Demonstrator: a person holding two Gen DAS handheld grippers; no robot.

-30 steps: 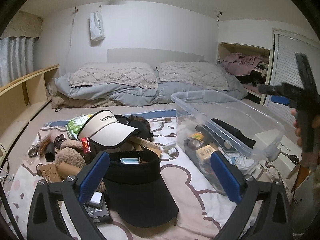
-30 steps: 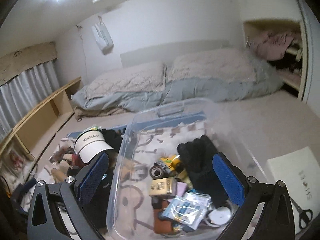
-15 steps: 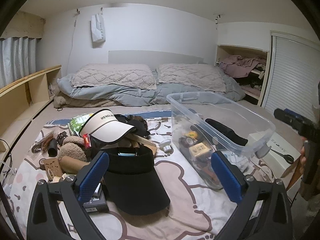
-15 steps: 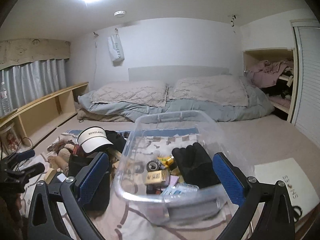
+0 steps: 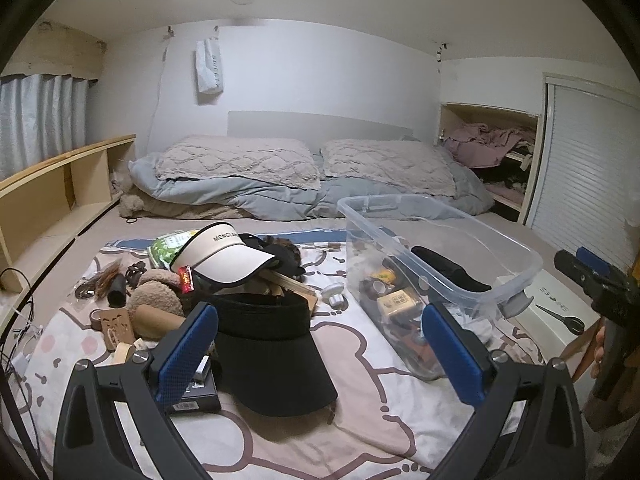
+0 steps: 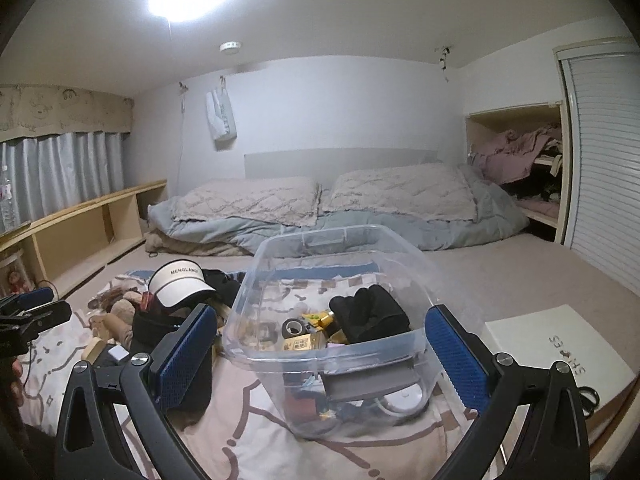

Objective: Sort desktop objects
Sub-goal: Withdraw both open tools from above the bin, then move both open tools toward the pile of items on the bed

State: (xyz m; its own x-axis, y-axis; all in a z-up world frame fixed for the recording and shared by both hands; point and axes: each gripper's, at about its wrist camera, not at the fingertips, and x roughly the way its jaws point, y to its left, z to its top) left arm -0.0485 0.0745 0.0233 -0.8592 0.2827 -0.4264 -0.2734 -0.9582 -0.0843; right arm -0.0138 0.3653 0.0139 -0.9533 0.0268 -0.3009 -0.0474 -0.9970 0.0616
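Note:
A clear plastic bin (image 5: pixel 440 236) (image 6: pixel 340 344) stands on a cartoon-print sheet and holds black gloves (image 6: pixel 370 314), a tape roll (image 6: pixel 294 326) and small boxes. Left of it lies a pile: a black visor (image 5: pixel 272 344), a white visor cap (image 5: pixel 224 254) (image 6: pixel 180 284), a plush toy (image 5: pixel 154 296) and a small black box (image 5: pixel 196 392). My left gripper (image 5: pixel 320 352) hovers open above the black visor, holding nothing. My right gripper (image 6: pixel 320 352) is open in front of the bin's near wall, also holding nothing.
A white shoe box (image 6: pixel 560 348) with scissors (image 5: pixel 560 318) on it sits right of the bin. Pillows and a blue duvet (image 5: pixel 304 192) lie behind. Low wooden shelves (image 5: pixel 52 192) run along the left, a closet nook (image 5: pixel 500 156) at the right.
Both grippers have pulled back and levelled out. The right one has drawn away from over the bin to low in front of it. Jaws stayed open.

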